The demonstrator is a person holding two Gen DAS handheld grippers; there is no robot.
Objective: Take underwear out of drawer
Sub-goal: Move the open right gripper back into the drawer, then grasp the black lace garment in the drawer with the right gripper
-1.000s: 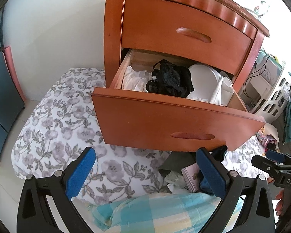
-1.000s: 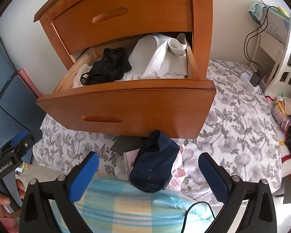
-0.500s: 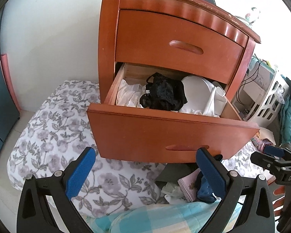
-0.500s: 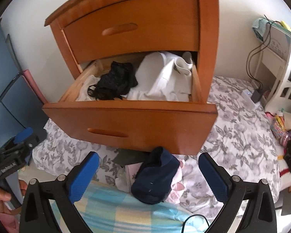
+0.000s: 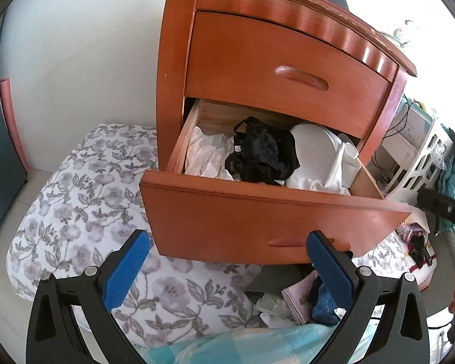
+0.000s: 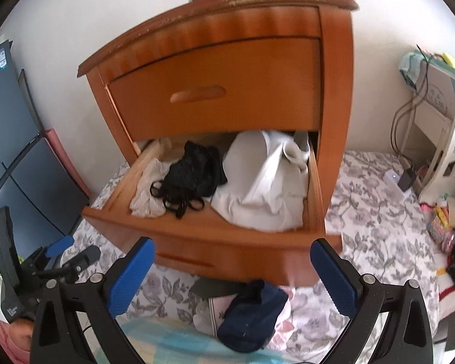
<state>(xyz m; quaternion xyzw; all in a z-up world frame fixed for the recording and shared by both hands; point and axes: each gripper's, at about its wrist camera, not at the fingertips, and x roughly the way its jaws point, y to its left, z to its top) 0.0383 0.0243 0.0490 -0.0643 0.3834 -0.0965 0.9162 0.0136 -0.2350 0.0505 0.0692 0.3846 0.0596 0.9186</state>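
Left gripper (image 5: 227, 270): fingers spread wide, holding nothing, in front of the lower drawer. Right gripper (image 6: 232, 276): fingers likewise spread, empty, facing the same drawer. The wooden nightstand (image 5: 179, 60) stands beside a floral quilt (image 5: 75, 200). Its lower drawer (image 5: 257, 212) is pulled out; the upper drawer (image 5: 242, 60) is closed. Inside the lower drawer, from left to right: a cream garment (image 5: 206, 154), black lace underwear (image 5: 261, 154) in the middle, and a white garment (image 5: 315, 157). A navy garment (image 6: 251, 318) lies on the bedding below the drawer front.
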